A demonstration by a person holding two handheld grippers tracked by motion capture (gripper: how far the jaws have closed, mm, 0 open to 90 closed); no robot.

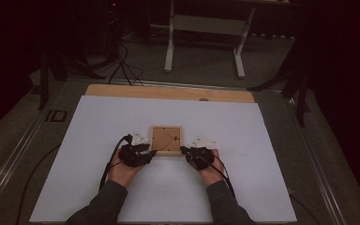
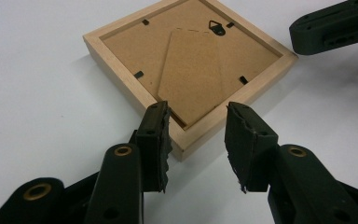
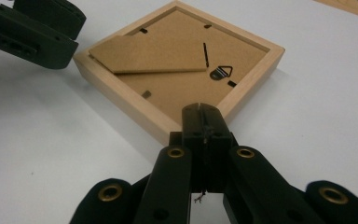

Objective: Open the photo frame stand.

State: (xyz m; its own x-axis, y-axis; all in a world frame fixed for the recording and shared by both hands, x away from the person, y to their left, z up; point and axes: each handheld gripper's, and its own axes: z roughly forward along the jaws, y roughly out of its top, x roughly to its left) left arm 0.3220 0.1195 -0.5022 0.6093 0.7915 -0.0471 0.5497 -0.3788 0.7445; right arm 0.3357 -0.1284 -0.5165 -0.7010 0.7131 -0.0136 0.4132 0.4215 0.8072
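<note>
High view: wooden picture frame point(image 1: 166, 140) lies back-up at centre of the white table point(image 1: 98, 140), left gripper point(image 1: 151, 153) and right gripper point(image 1: 183, 150) at its lower corners. Left gripper view: jaws parted, straddling the near corner, gripping nothing; easel stand point(image 2: 191, 77) slightly raised. Right gripper view: jaws closed, empty, tips at the frame's edge. Judged: approach step; next, close on the corner to steady the frame.

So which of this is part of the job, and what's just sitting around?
In the job: square light-wood picture frame lying back-up, left tool, right tool.

Lying about: white table sheet, white-legged stand on the floor, black floor cables.
</note>
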